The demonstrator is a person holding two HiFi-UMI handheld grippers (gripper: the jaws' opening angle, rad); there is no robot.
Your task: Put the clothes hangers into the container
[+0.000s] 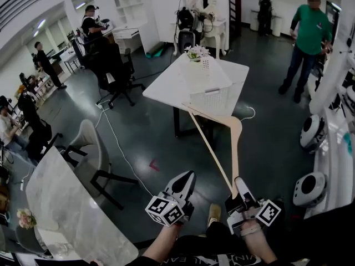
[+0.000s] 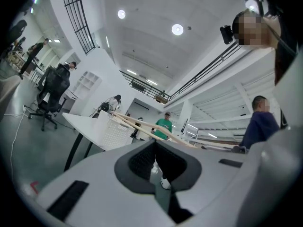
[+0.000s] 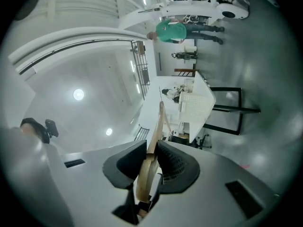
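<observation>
Pale wood hanger (image 1: 237, 148) is clamped near one end between the jaws of the right gripper (image 1: 239, 186), low in the head view, and is held out toward a white basket (image 1: 213, 96) that sits on a white table (image 1: 166, 87) ahead. The hanger's far end is seen at the basket's near side; whether it touches the rim cannot be told. In the right gripper view the wood (image 3: 154, 141) is pinched edge-on between the dark pads. The left gripper (image 1: 187, 177) is held beside the right one, its jaws drawn together at the tips with nothing between them. The hanger is judged not yet placed in the basket. Because only one end is gripped, the long free part could be twisted or swung in the pads and slip out. The far end or the thin lower bar could be snagged on the basket's mesh wall, and the light basket, set near the table's edge, could be pushed or tipped off. A white cable (image 1: 119, 143) is seen trailing on the floor near the table, and a foot could be caught on it.
</observation>
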